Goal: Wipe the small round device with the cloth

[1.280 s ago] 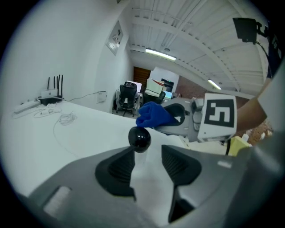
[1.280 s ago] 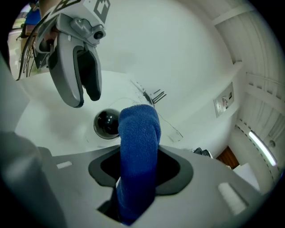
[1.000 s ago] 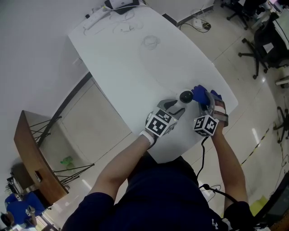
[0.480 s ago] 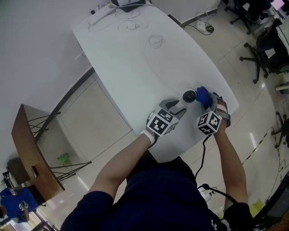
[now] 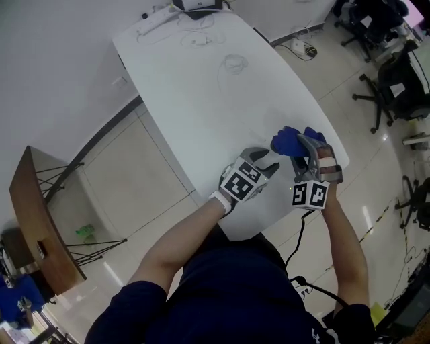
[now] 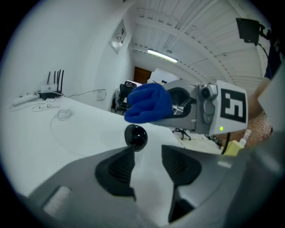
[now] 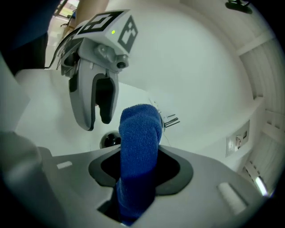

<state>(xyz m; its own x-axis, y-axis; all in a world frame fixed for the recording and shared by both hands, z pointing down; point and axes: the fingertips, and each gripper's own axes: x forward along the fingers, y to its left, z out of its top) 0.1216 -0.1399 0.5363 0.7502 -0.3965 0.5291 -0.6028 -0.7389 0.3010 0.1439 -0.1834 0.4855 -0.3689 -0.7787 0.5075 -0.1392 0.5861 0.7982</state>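
The small round device [image 6: 135, 136] is a glossy black ball on the white table [image 5: 201, 87]. It sits just past the tips of my left gripper [image 6: 147, 153], whose jaws stand apart with only white surface showing between them. My right gripper [image 7: 140, 156] is shut on a folded blue cloth [image 7: 140, 133]. The cloth [image 6: 149, 103] hangs directly over the device, right above its top. In the head view the cloth [image 5: 287, 141] hides the device, with the left gripper [image 5: 267, 163] and right gripper [image 5: 300, 149] close together near the table's front right edge.
A power strip and cables [image 5: 161, 19] lie at the table's far end, with a coiled wire [image 5: 234, 64] nearer the middle. Office chairs [image 5: 396, 74] stand on the floor to the right. A wooden stand [image 5: 37, 222] is at the left.
My right gripper has carried the blue cloth left, over the device, which showed beside the cloth before and is now covered in the head view. The left gripper has barely moved.
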